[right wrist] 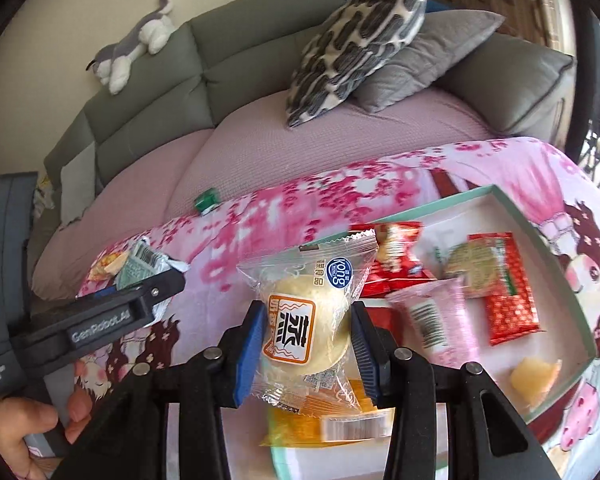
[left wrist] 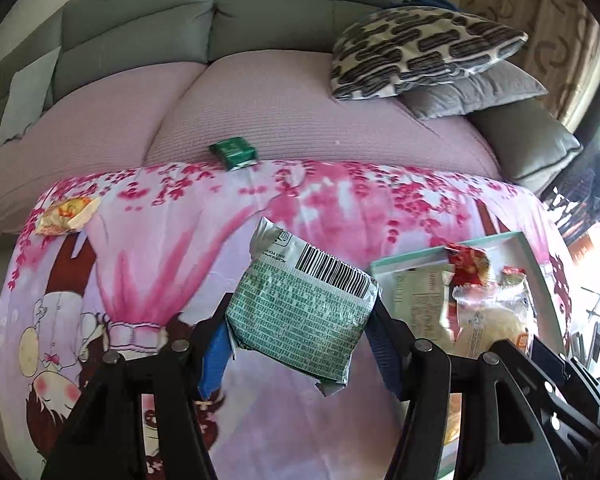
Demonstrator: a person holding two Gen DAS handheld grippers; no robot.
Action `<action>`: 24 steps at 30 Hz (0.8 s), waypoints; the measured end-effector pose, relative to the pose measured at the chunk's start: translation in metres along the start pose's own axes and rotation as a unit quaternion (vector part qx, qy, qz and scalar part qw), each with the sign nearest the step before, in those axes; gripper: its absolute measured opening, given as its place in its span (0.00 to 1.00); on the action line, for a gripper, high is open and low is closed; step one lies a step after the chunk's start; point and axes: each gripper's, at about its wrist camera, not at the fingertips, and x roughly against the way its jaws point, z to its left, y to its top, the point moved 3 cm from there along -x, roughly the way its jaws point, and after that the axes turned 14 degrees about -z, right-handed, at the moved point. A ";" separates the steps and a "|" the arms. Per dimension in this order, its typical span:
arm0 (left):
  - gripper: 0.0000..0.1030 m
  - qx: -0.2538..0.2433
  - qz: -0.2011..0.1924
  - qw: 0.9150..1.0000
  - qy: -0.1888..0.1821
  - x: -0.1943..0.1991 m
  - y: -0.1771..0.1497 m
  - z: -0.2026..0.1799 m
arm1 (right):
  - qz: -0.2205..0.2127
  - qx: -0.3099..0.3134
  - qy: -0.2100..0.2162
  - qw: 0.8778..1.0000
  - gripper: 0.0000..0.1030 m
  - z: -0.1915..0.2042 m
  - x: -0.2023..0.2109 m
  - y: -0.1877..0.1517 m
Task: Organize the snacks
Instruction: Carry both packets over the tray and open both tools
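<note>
Left tongs (left wrist: 300,344) are clamping a green-printed foil snack packet (left wrist: 300,312) by its two side edges, blue pads pressing in, the packet hanging tilted above the cartoon-print pink blanket (left wrist: 180,248). Right tongs (right wrist: 306,352) are gripping a clear-wrapped round bun (right wrist: 312,328) between narrow-set pads, holding it over the near part of a shallow mint-rimmed box tray (right wrist: 512,216). Red packets (right wrist: 508,292), a pink packet (right wrist: 436,316) and a yellow piece (right wrist: 534,376) are lying inside that tray, while an orange packet (right wrist: 332,420) is showing below the bun. One yellow-red snack (left wrist: 66,216) is sitting near the blanket's far left edge, and a small green box (left wrist: 234,152) is resting just beyond the blanket's far edge on the sofa seat (left wrist: 300,112). Between the left-hand packet and the tray's left rim, open blanket is lying bare. A hand (right wrist: 24,436) is gripping the left tool's handle.
</note>
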 end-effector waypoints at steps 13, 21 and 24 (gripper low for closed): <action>0.62 -0.083 0.037 0.993 -0.079 -0.017 -0.022 -0.121 | -0.011 -0.082 -0.123 0.989 0.44 -0.124 0.011 0.010; 0.63 -0.100 0.060 0.990 -0.084 -0.028 -0.035 -0.140 | 0.012 -0.084 -0.118 0.989 0.45 -0.128 -0.001 0.001; 0.64 -0.099 0.068 0.990 -0.079 -0.031 -0.038 -0.139 | 0.014 -0.080 -0.121 0.989 0.46 -0.126 -0.001 0.001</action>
